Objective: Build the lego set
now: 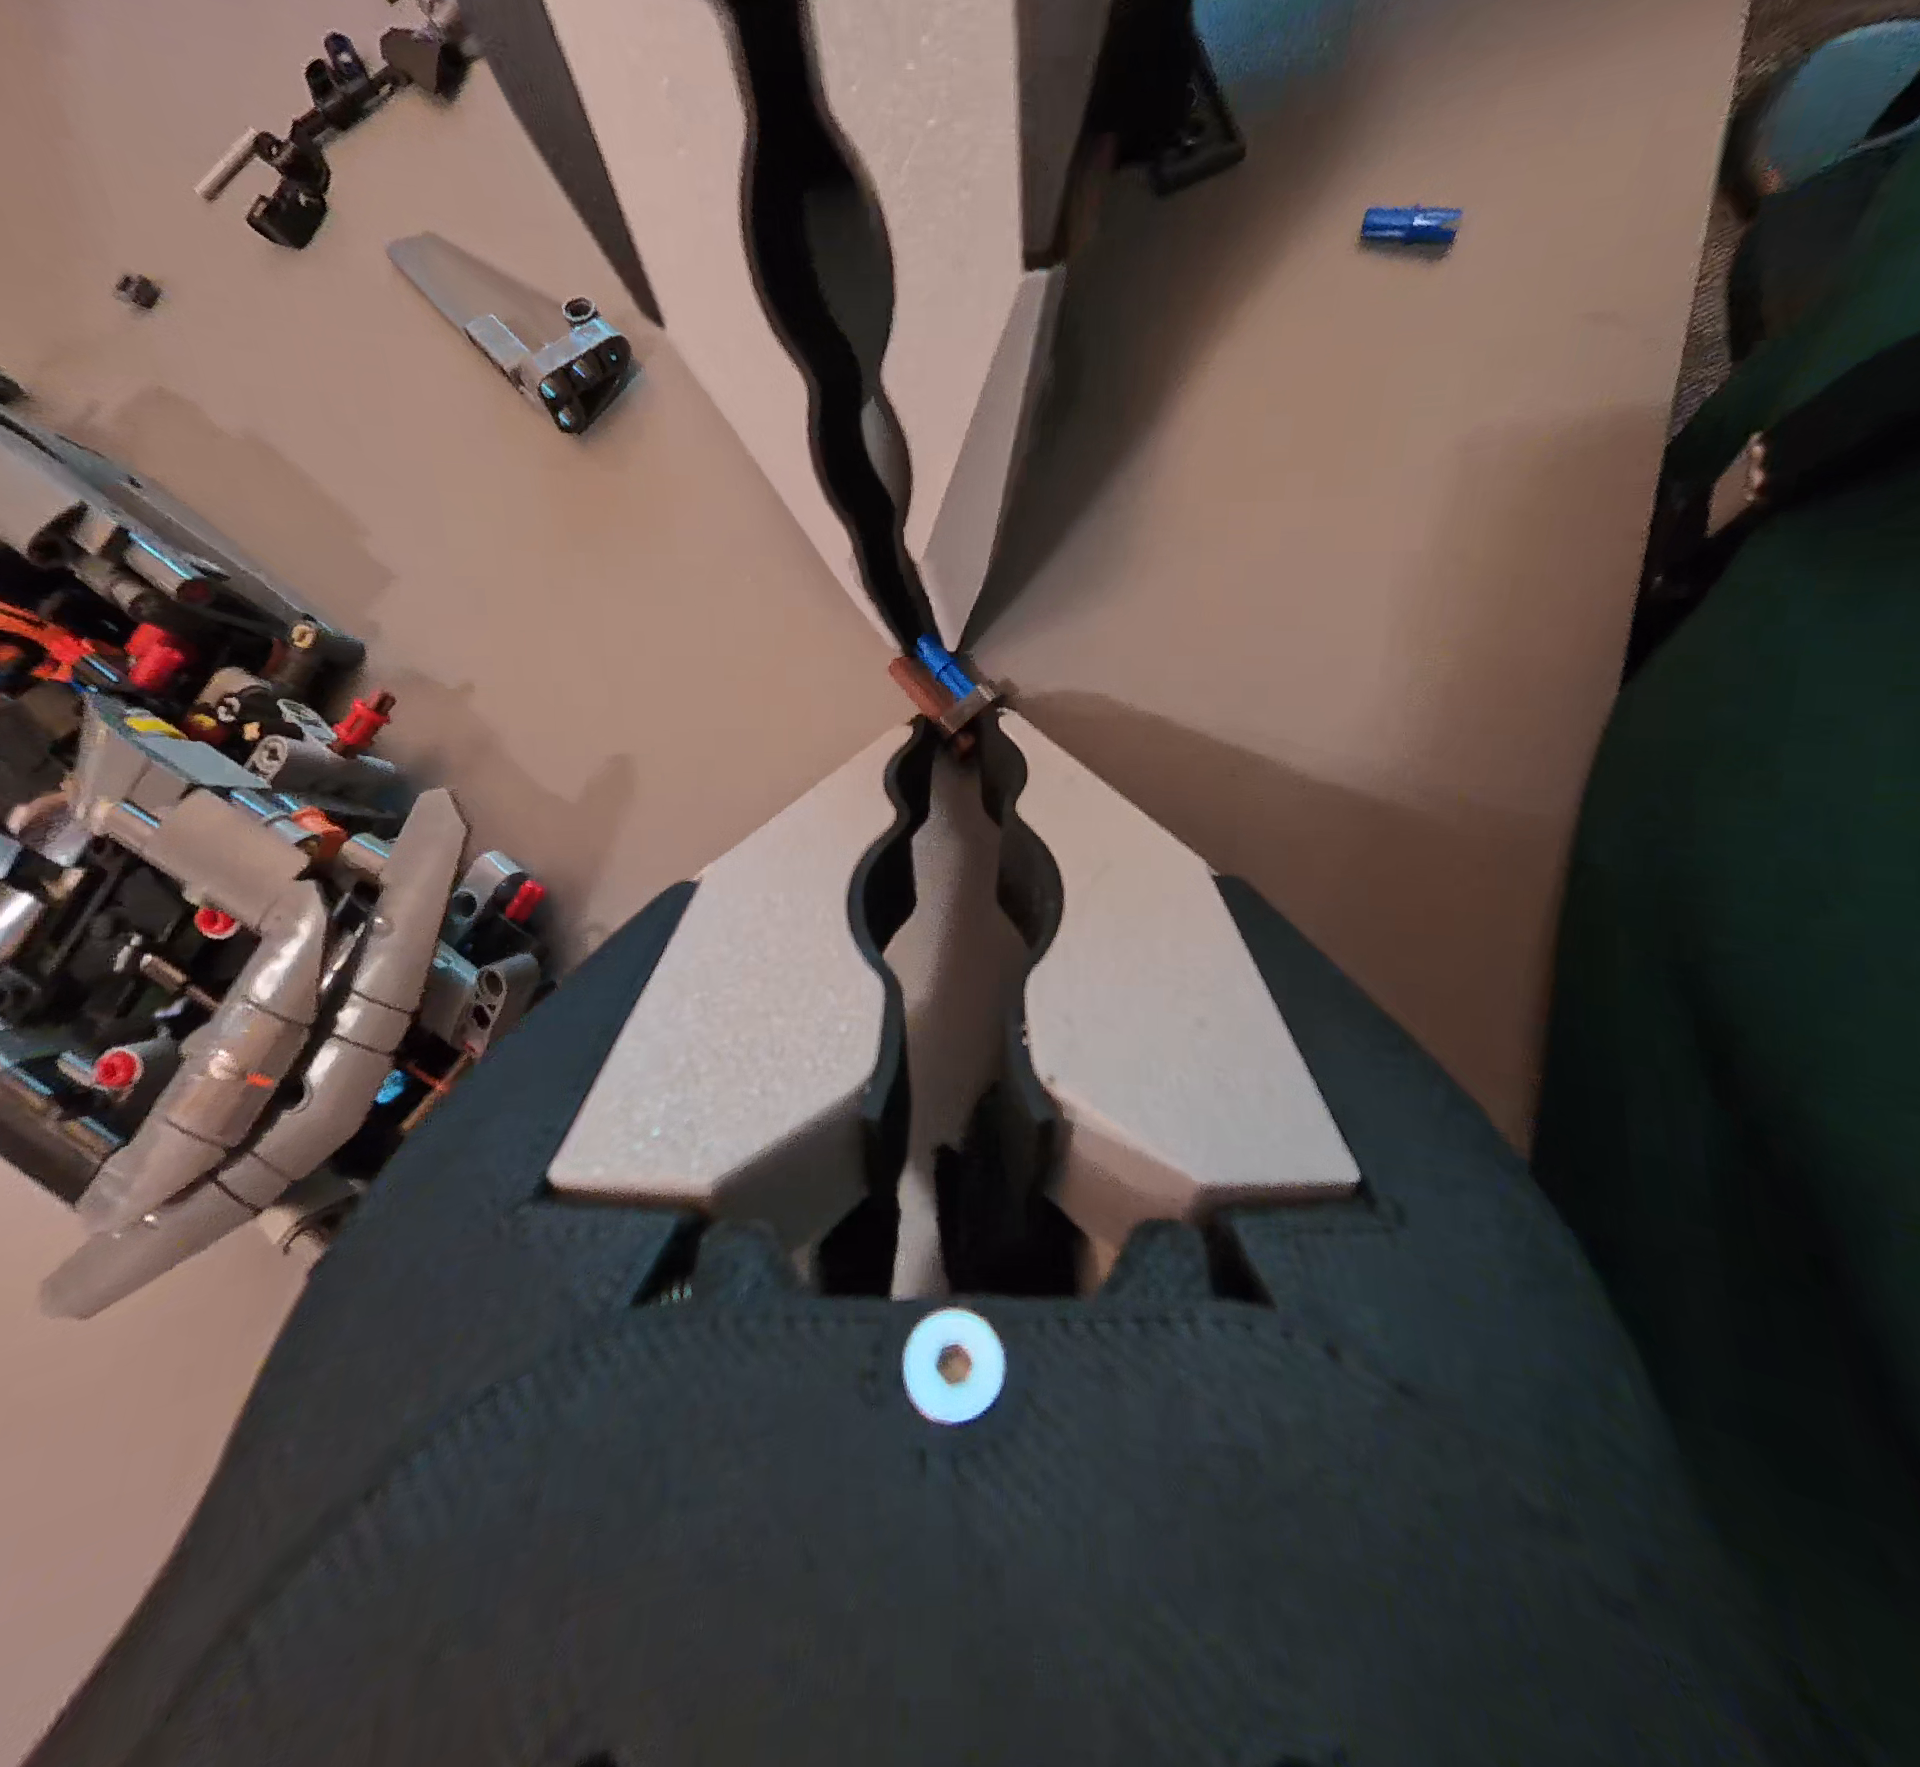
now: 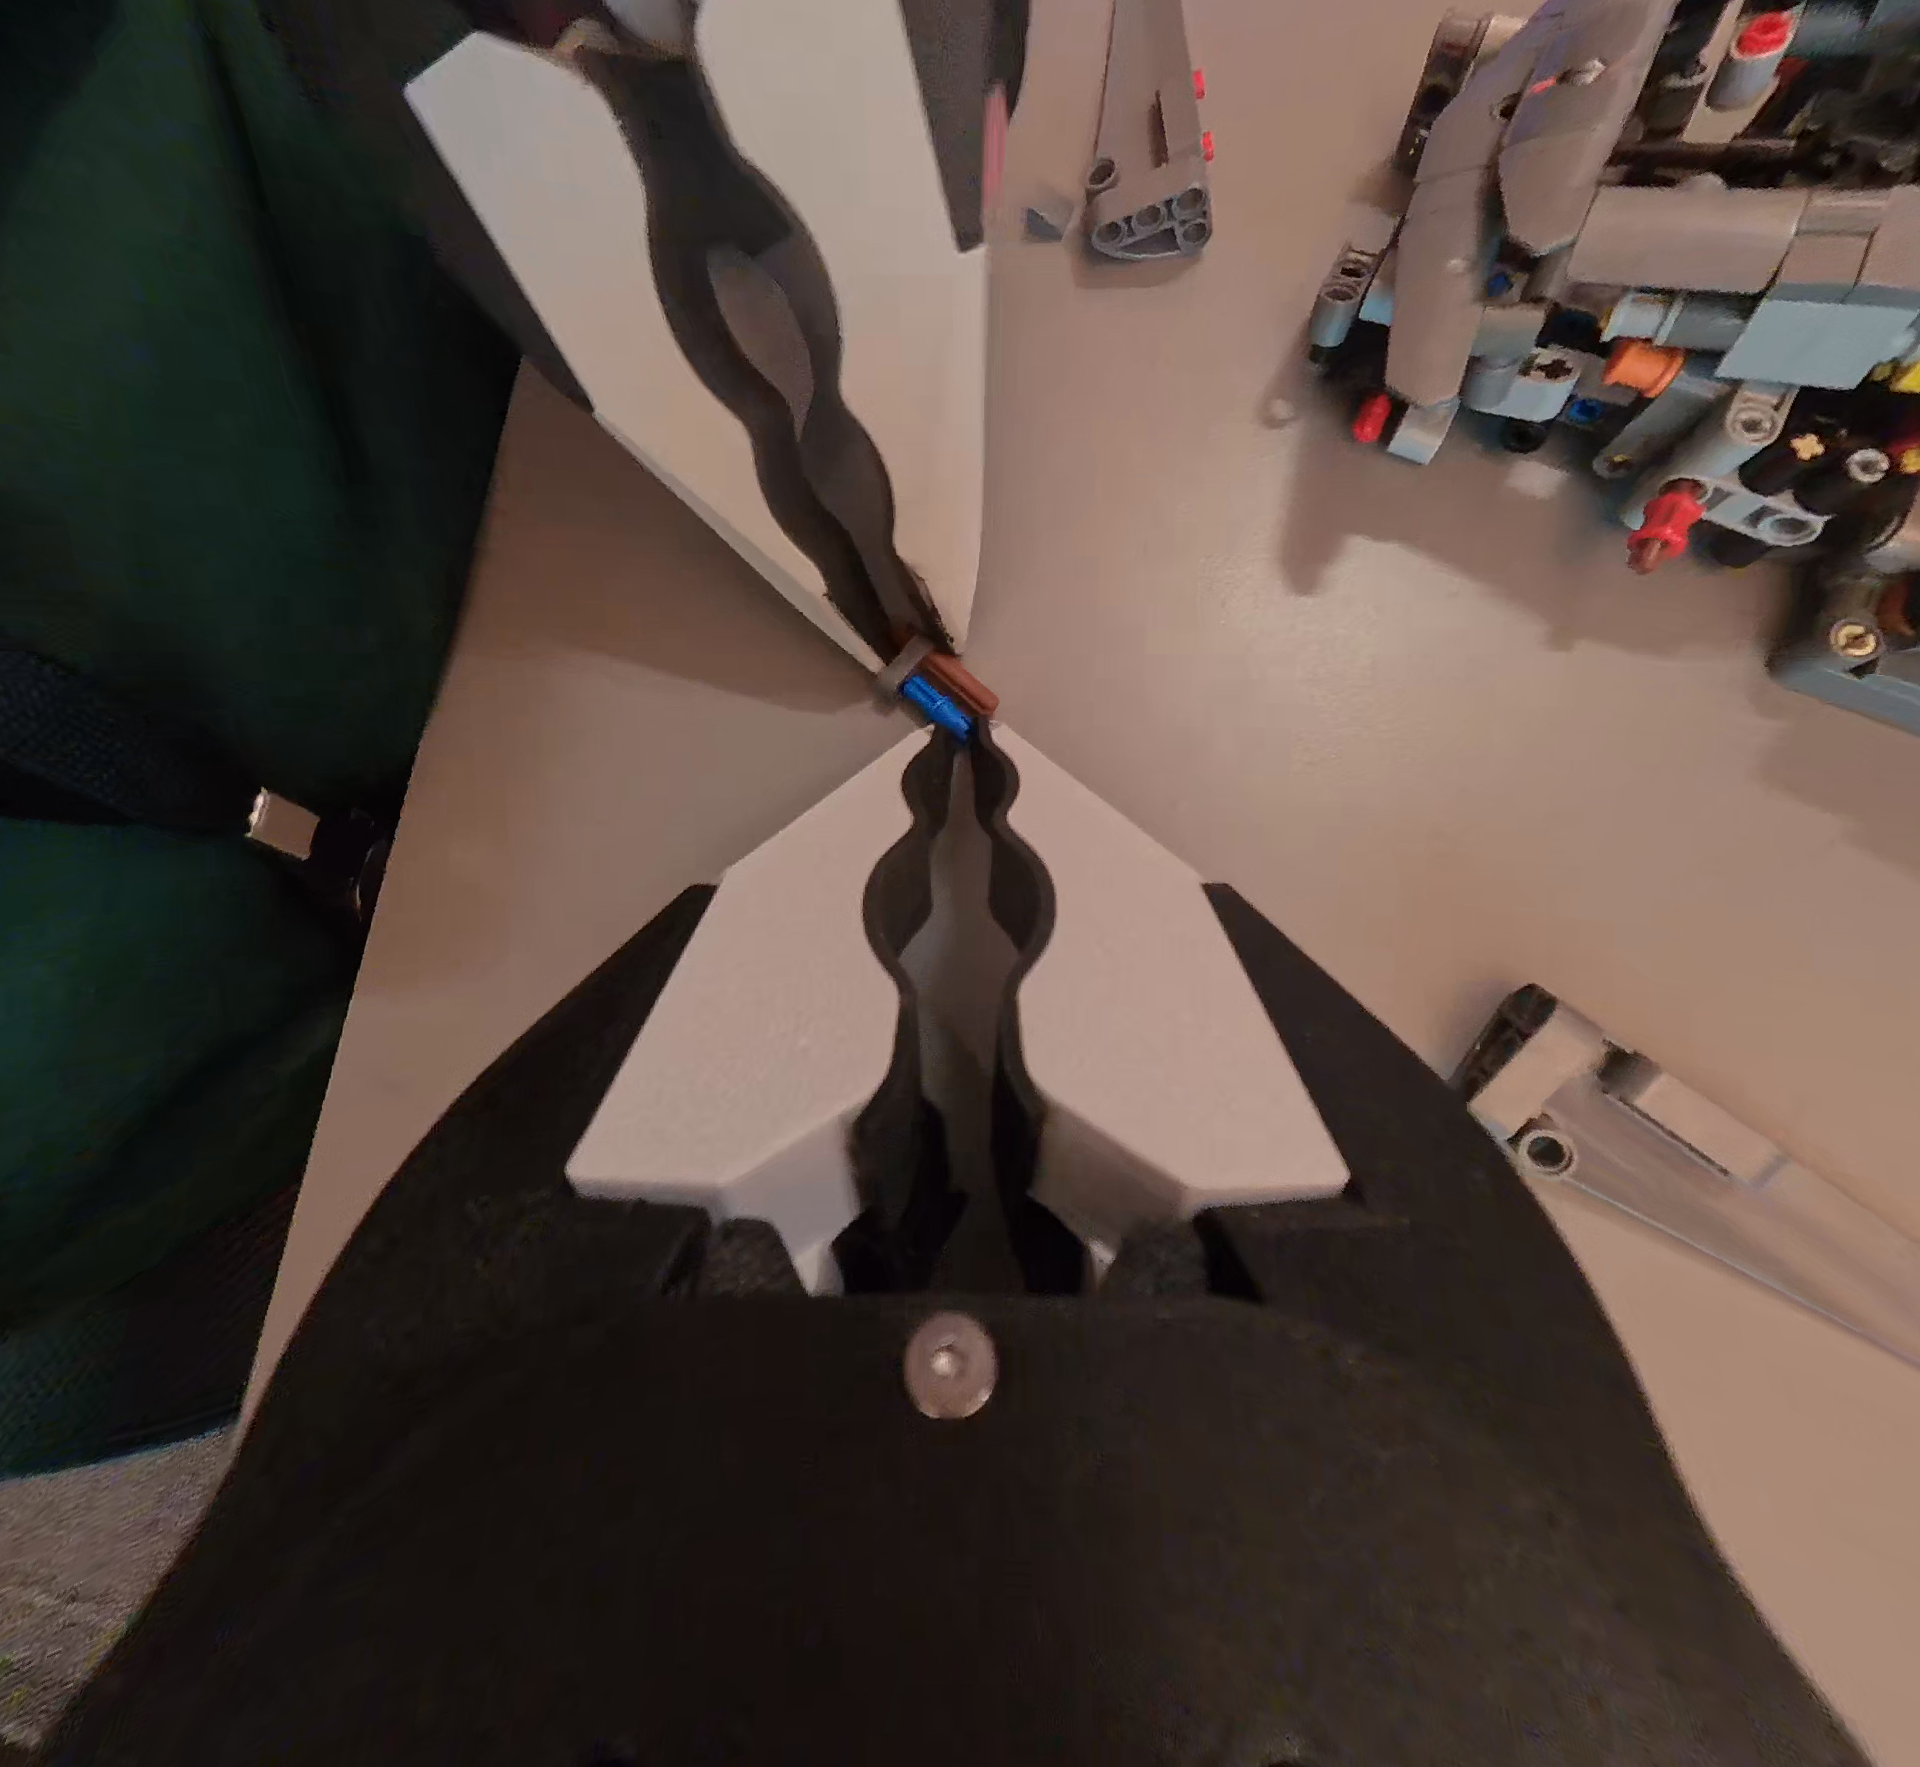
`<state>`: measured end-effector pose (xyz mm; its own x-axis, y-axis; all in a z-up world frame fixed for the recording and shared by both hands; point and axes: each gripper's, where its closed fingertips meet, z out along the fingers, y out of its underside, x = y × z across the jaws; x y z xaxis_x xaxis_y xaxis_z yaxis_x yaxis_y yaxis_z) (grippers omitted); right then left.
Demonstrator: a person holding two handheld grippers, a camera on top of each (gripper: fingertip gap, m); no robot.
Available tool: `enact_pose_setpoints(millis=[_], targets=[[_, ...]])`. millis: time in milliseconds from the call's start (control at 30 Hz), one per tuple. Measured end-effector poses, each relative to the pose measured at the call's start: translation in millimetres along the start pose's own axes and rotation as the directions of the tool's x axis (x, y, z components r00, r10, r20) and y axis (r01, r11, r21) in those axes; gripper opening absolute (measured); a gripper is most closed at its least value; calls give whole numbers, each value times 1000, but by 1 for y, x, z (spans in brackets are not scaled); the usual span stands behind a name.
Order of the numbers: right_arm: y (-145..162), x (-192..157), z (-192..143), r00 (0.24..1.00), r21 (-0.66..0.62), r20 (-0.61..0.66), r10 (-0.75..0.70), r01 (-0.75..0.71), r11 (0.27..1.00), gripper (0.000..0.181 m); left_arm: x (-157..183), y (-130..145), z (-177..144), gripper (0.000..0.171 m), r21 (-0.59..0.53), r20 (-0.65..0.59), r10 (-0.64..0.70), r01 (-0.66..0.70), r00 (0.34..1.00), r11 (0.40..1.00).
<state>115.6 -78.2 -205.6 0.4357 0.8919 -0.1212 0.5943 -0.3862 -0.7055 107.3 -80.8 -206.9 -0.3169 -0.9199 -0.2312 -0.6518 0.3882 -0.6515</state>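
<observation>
Left gripper (image 1: 954,743) clamped on small brown-and-grey plastic connector piece (image 1: 935,691). Right gripper (image 2: 954,749) clamped on short blue plastic pin (image 2: 933,703). Tips nose to nose above pale beige tabletop (image 1: 1195,491), both parts held in the air, pin touching connector. Probably mid-insertion; joint too small to tell whether seated or only resting against the hole.

Risks from here:
- Pin gripped only at the very tips, on a round barrel. Any off-axis push likely to roll or pivot it between the pads, then eject it.
- Connector also held by a thin sliver. Insertion force along the pin could slide it back through the left pads rather than seat the pin.
- Angular mismatch between the two tools: pin jams at the hole edge, looks joined, falls apart on release.
- Releasing right before a full click: pin drops to the table, may roll off the near edge toward the person in dark green clothing (image 1: 1766,886).
- Fingertips nearly touching: more closing travel risks tip-on-tip collision and a knocked grip.

Spare loose blue pin (image 1: 1411,226) lying on the table well apart, useful if this one is lost. Large grey partly built Technic model (image 2: 1662,315) and flat grey wing-shaped panel (image 2: 1148,107) sitting off to the side, clear of the work.
</observation>
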Motion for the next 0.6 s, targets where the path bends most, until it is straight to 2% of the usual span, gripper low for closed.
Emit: enact_pose_setpoints(millis=[167,600], targets=[[0,0,0,997,-16,45,65,-64,998,2,0,0,0,8,-7,29,42,-41,999,999],[1,-1,-2,985,-97,112,129,-118,988,2,-4,0,-1,8,-50,96,150,-146,984,988]])
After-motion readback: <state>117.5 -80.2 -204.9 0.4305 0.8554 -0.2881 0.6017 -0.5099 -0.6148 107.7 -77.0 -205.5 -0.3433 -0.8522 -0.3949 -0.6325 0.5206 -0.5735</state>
